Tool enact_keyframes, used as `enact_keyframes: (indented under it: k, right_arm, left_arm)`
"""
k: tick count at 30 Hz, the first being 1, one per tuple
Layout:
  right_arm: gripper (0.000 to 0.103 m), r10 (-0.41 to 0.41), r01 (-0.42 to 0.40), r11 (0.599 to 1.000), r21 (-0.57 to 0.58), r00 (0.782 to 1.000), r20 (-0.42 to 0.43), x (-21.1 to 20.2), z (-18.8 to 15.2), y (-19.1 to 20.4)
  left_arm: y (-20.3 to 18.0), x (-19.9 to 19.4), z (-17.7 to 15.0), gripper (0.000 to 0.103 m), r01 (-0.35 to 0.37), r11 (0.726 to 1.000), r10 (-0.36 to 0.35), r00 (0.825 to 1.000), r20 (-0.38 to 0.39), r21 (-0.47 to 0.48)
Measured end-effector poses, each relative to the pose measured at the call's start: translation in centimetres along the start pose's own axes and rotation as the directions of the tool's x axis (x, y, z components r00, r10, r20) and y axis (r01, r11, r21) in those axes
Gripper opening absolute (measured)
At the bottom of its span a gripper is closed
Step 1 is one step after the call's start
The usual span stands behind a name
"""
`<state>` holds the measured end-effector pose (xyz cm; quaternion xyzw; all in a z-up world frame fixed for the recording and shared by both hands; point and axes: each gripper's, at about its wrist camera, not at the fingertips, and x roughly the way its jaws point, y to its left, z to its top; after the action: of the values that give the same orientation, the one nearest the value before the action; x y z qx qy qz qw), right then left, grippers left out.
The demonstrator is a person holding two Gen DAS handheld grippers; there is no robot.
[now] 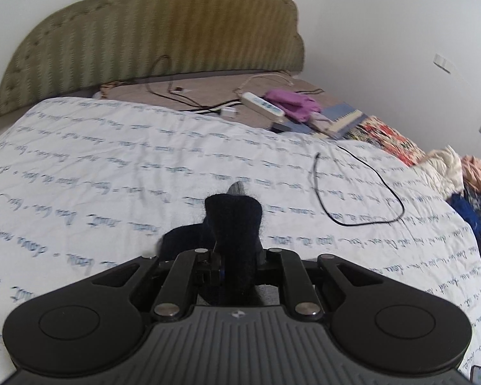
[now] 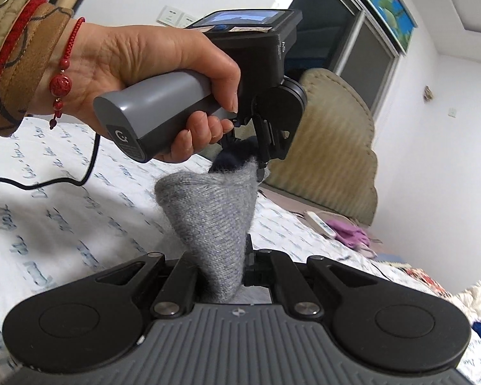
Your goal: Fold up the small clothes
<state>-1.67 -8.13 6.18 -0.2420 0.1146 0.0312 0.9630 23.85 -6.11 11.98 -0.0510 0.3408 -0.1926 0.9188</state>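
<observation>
left tongs (image 1: 232,256) pinching dark sock (image 1: 234,224), bedsheet (image 1: 112,166)

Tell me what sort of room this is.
Very likely a home bedroom: a bed under a white quilt with blue script, a padded olive-green scalloped headboard against the wall, and loose clothes piled at the bedside.

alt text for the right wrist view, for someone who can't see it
The right gripper is shut on the grey end of a sock, whose dark end is held by the left gripper, gripped in a hand. Below is a white bedspread with blue script.
</observation>
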Motion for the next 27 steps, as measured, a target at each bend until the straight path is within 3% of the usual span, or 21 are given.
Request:
enact_keyframes:
  k: [18, 22, 27]
  right_arm:
    - [0.006, -0.025, 0.06, 0.965, 0.257, 0.99, -0.139, -0.6, -6.2, -6.4]
    - [0.006, 0.02, 0.051, 0.921, 0.385, 0.984, -0.178, -0.2, -7.8, -8.3]
    - [0.006, 0.152, 0.005, 0.804, 0.595, 0.965, -0.215, 0.9, -10.1, -10.8]
  left_arm:
    - [-11.1, 7.3, -3.5, 0.013, 0.067, 0.992, -0.057, 0.994, -0.09, 0.111]
    - [-12.8, 9.4, -4.4, 0.013, 0.073, 0.988, -0.057, 0.991, -0.119, 0.138]
    - [-12.9, 11.3, -5.2, 0.017, 0.085, 0.991, -0.069, 0.986, -0.153, 0.102]
